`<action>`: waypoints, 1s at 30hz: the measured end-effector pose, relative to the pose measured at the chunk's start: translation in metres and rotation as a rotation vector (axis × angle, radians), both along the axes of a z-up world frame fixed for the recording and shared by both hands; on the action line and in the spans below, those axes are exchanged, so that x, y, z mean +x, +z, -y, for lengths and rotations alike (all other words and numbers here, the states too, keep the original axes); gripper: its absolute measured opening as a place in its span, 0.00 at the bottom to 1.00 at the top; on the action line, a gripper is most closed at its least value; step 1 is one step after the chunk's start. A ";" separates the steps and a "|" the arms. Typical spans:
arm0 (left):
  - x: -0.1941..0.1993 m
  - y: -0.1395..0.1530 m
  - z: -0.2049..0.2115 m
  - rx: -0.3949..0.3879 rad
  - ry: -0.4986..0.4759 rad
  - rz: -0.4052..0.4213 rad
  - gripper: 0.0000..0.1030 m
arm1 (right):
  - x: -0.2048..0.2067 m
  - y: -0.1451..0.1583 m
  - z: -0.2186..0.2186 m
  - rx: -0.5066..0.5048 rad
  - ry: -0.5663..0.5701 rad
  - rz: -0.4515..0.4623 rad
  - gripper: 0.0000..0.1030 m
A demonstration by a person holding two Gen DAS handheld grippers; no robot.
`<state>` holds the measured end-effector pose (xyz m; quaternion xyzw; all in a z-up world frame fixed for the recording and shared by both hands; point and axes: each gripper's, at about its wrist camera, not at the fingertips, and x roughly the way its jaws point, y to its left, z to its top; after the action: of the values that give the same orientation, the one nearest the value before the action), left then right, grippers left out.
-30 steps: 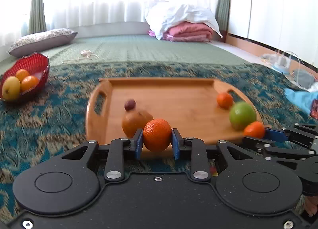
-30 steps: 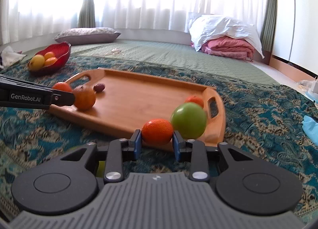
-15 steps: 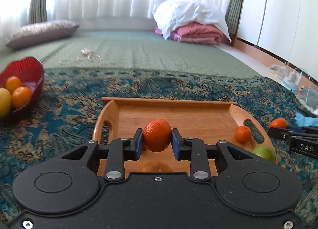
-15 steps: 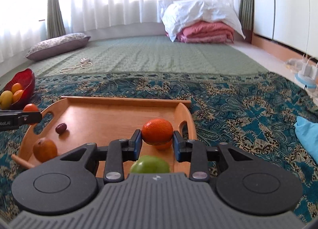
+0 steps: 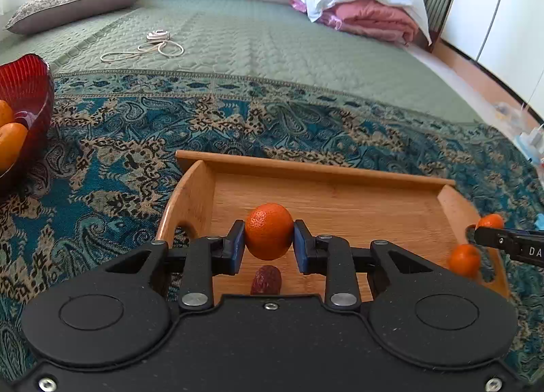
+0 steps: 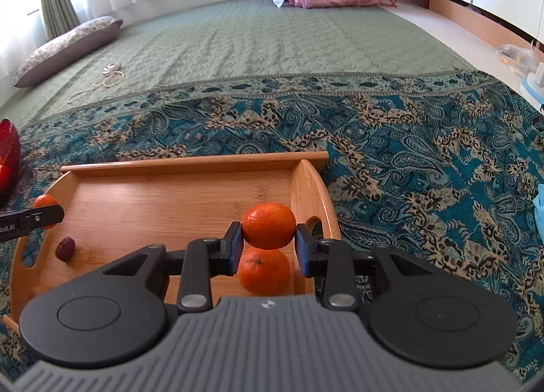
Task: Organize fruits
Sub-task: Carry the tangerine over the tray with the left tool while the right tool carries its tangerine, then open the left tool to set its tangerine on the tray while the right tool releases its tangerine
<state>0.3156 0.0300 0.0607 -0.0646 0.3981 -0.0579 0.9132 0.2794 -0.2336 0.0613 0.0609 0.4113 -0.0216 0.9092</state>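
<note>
left claw [image 5: 269, 245] pinching a tangerine [image 5: 269, 231] above the wooden tray [image 5: 316, 169], near its left handle, with a dark date [image 5: 266, 284] lying on the tray floor just below. right claw [image 6: 268, 245] pinching another tangerine [image 6: 269, 225] over the tray's right end, directly above a third tangerine [image 6: 264, 271] resting on the wood. red bowl [image 5: 23, 86] holding more orange fruit off to the left on the patterned blanket [image 5: 119, 140]. white cord [image 5: 149, 47] on the green quilt beyond.

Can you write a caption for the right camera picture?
Right gripper holds an orange over the wooden tray.
</note>
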 end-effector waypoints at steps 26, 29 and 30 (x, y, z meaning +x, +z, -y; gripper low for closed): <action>0.018 -0.025 -0.001 0.065 -0.002 0.003 0.27 | 0.033 -0.033 0.004 0.077 -0.068 -0.007 0.36; 0.018 -0.027 -0.001 0.064 0.001 -0.002 0.27 | 0.034 -0.034 0.003 0.078 -0.068 -0.008 0.36; 0.018 -0.028 -0.002 0.064 0.003 -0.004 0.27 | 0.033 -0.034 0.003 0.077 -0.068 -0.008 0.36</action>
<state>0.3340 0.0318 0.0324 -0.0362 0.4015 -0.0437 0.9141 0.3129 -0.2368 0.0269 0.1098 0.4131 -0.0368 0.9033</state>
